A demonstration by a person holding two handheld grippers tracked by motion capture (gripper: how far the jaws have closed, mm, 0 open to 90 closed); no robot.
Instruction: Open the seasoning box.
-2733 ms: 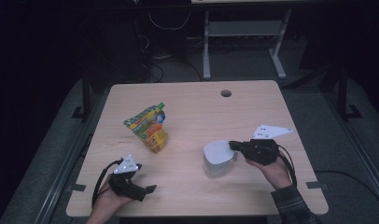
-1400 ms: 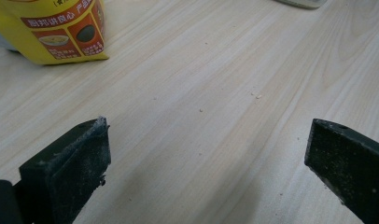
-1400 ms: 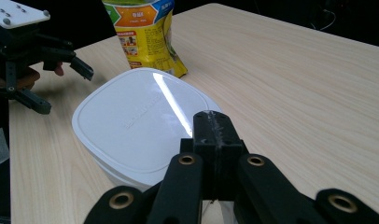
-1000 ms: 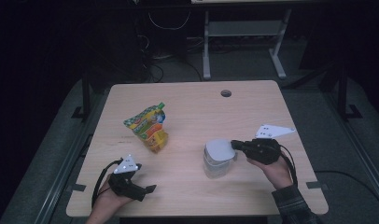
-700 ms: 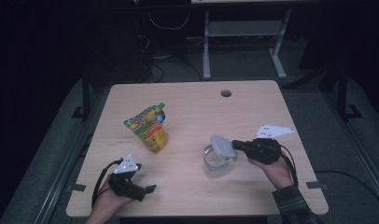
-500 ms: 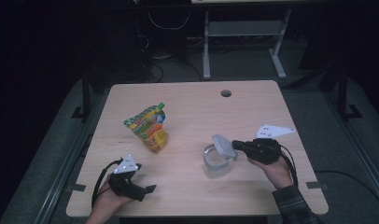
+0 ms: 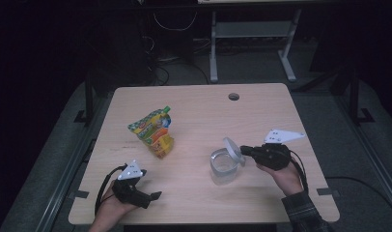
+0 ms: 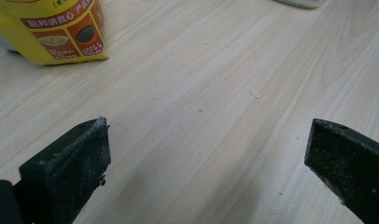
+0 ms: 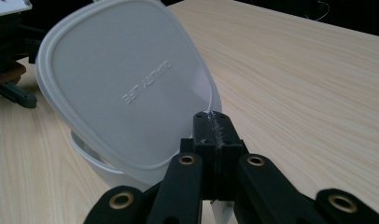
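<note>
lid point(image 9: 127, 93) edge pinched in right claw point(image 9: 214, 122), tilted above container point(image 7: 223, 166).

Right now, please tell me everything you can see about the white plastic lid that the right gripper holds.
The white translucent plastic lid is a rounded rectangle with a raised rim and embossed lettering at its centre. It is tilted up, its far edge raised, its near edge low over the clear plastic container beneath. The right gripper is shut on its edge, near the table's right side.

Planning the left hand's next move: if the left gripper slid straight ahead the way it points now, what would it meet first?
Probably nothing close: the left gripper, open, faces bare table. The yellow pouch sits left of that line, though depth is unclear.
</note>
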